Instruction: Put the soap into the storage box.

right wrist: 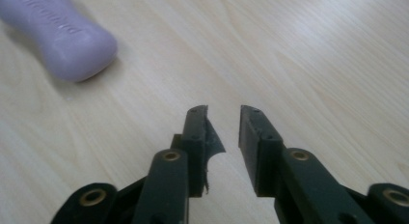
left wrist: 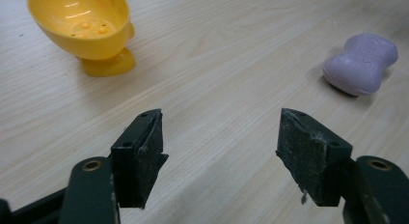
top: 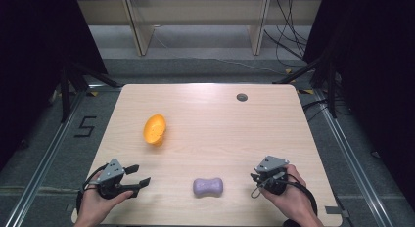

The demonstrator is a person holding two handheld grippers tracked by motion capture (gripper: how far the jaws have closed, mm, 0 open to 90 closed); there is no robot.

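**Both tongs low over the surface, nothing held**

Surface (top: 210, 114): light wood grain, rounded corners, with a small dark round grommet (top: 242, 97) near the far edge, right of centre.

Objects:
- Purple soap bar (top: 208, 186), waisted like a peanut, lies flat near the front edge, about midway between the two hands. In the left gripper view it sits at upper right (left wrist: 361, 63), with embossed lettering on top that is too blurred to read. In the right gripper view it sits at upper left (right wrist: 60, 33).
- Orange-yellow soap dish (top: 155, 129), oval, cup-shaped, stands on the left half of the surface, well apart from the bar and farther from the person. The left gripper view (left wrist: 84, 28) shows it tilted on a small foot, with small bumps and holes in its bottom.

Left tongs (top: 137, 175): held in the person's left hand (top: 95, 205) at the front left corner, pointing right and slightly forward. Jaws spread wide, bare wood between them; seen likewise in the left gripper view (left wrist: 219, 137). Nothing gripped.

Right tongs (top: 254, 180): held in the right hand (top: 291, 197) at the front right, near the soap bar but apart from it. In the right gripper view (right wrist: 223, 122) the jaws stand at a narrow gap, wood visible between them. Nothing gripped. One pad edge looks frayed.
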